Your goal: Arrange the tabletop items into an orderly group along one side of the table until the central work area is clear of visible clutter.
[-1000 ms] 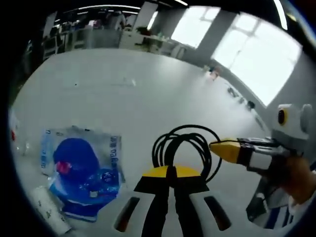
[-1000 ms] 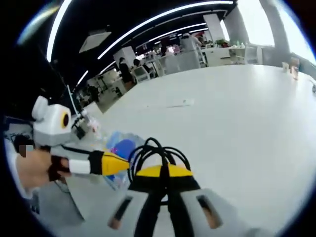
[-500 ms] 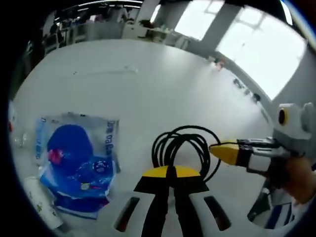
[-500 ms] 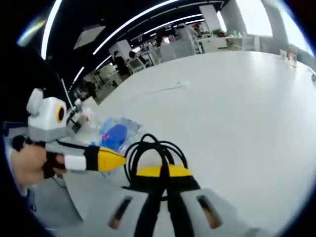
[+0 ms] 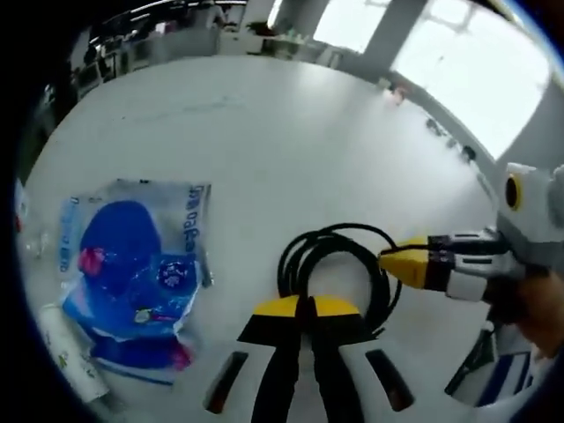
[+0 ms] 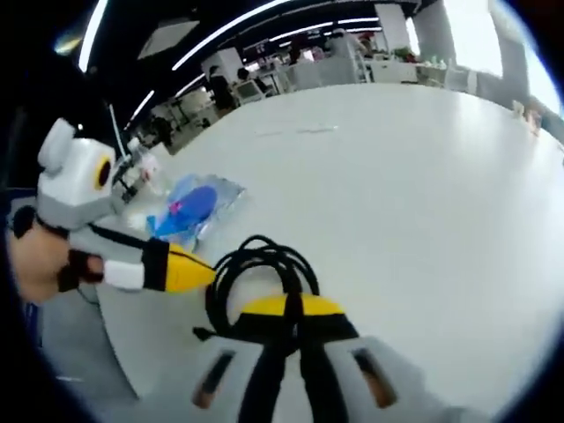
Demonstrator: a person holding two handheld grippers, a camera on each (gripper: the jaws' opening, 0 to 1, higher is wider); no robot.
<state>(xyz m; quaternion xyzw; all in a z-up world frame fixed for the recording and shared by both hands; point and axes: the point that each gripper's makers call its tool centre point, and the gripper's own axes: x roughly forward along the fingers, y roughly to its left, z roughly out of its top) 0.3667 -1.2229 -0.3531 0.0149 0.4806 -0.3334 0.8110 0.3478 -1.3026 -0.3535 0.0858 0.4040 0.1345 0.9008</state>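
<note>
Both hand-held grippers are on the same thing here: a coiled black cable lying on the white worktop. In the left gripper view, the left hand-held gripper has its yellow-tipped jaws pressed together with no gap showing, and the strands of the coil run right into the tips, so it looks clamped on the near edge of the cable. The loop fans out just beyond the jaws. From the right of that view comes the right hand-held gripper, its yellow nose touching the far side of the coil, with a person's hand behind it.

Switch to the right gripper view and it is the mirror of that. The right hand-held gripper shows its jaws closed tight together, the black cable bundled at the tips, the loop spreading out to the left just past them. The left hand-held gripper pokes in from the left, its yellow tip against the coil, held by a hand.

Near the coil, to its left in the left gripper view, a clear plastic packet with blue contents lies flat on the worktop, apart from the cable. A white tube-like item sits just beside the packet's lower corner. The same blue packet lies beyond the left hand-held gripper in the right gripper view.
</note>
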